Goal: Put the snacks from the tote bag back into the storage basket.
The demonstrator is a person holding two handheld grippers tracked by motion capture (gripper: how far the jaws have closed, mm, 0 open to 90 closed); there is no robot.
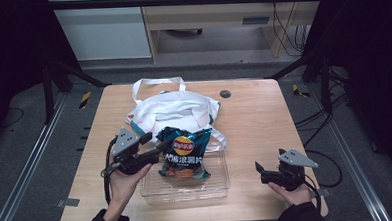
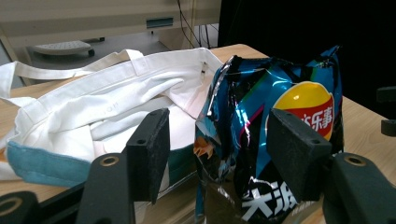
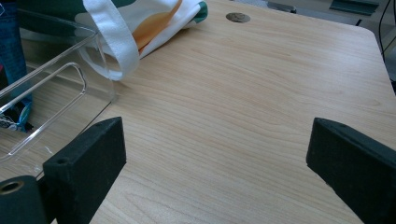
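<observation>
Two grippers show in the high view, one in each of the person's hands. The left gripper (image 1: 153, 145) points right toward the chip bag (image 1: 184, 153), its fingers spread wide beside the bag's left edge; I cannot tell from here whether they touch it. The chip bag stands upright in the clear plastic bin (image 1: 187, 188), leaning at the bin's far side. Its front carries a round red-and-yellow logo and large white Chinese characters too small to read here. Behind the bin lies a white tote bag (image 1: 176, 109) with a teal edge, slumped on the table (image 1: 254, 123). The right gripper (image 1: 260, 170) rests near the table's right front corner, well apart from the bin, fingers apart and holding nothing.

Seen from the left gripper view, the two black fingers (image 2: 149, 151) stand wide apart with the chip bag (image 2: 261, 135) between and behind them; the pads do not press on it. The logo (image 2: 310, 109) reads 乐事 in white on red, and white characters run along the bag's lower part. The white tote bag (image 2: 107, 105) lies to the left.

Turning to the right gripper view, the fingers (image 3: 88, 161) gape wide over bare table (image 3: 233, 107). The clear plastic bin (image 3: 51, 88) sits at the left, a tote strap (image 3: 114, 39) draped over its corner.
</observation>
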